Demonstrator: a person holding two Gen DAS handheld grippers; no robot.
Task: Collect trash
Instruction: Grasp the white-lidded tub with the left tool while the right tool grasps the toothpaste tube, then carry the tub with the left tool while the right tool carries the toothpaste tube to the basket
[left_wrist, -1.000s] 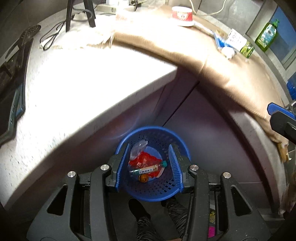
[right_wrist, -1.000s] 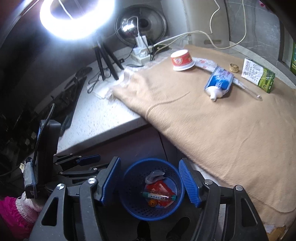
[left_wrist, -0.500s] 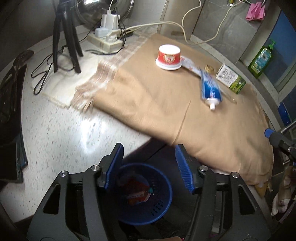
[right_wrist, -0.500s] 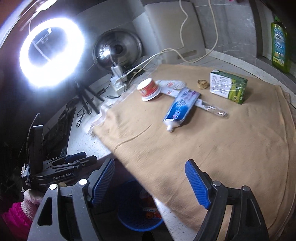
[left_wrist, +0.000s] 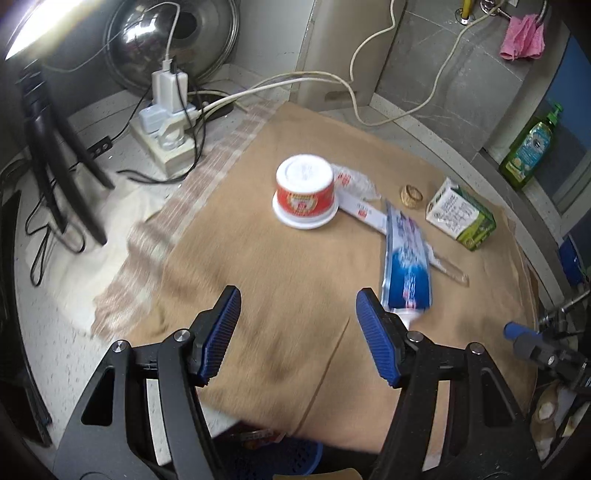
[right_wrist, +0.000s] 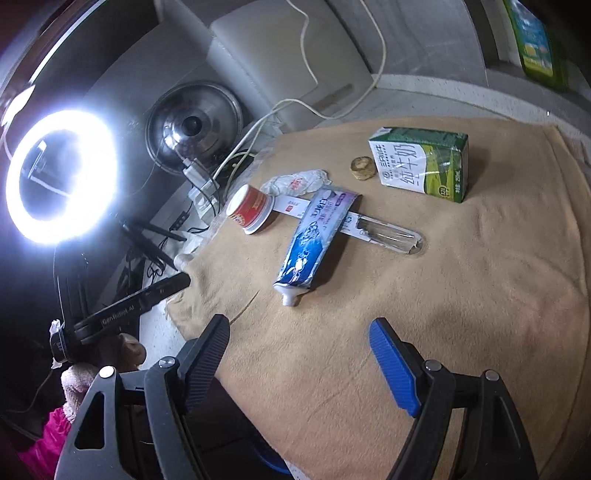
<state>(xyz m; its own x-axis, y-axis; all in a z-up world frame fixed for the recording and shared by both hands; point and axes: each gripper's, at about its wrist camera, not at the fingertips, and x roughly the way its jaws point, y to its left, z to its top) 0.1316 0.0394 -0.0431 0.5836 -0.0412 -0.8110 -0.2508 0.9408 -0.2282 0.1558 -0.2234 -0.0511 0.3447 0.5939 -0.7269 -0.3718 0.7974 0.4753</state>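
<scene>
A second ago we were both aimed down into the blue bin (left_wrist: 295, 459) below the desk edge, with wrappers and a small tube lying in it. Now both views have swung up over the tan cloth (left_wrist: 295, 288), and only a sliver of the bin shows at the bottom of the left view. We read that as one drop finished and the next pick starting.

Our left gripper (left_wrist: 295, 332) has nothing between its jaws, and they are opening. Our right gripper (right_wrist: 299, 358) is spread wide and empty too.

The remaining trash lies together on the cloth: an upturned red cup (left_wrist: 304, 194), a crumpled wrapper (left_wrist: 354, 179) behind it, a toothpaste tube (left_wrist: 406, 266) lying across a long clear pack (right_wrist: 384, 232), a small round cap (left_wrist: 410, 195), and a green carton (right_wrist: 421, 164). The tube's nozzle is nearest both grippers, just beside the left gripper's right jaw in the picture, so we judge it the likely next target.

The left view is smeared, so labels there are unreadable. The tube hides the middle of the clear pack, and we cannot tell what the pack holds. In the right view the bin is almost wholly hidden under the cloth's edge.
</scene>
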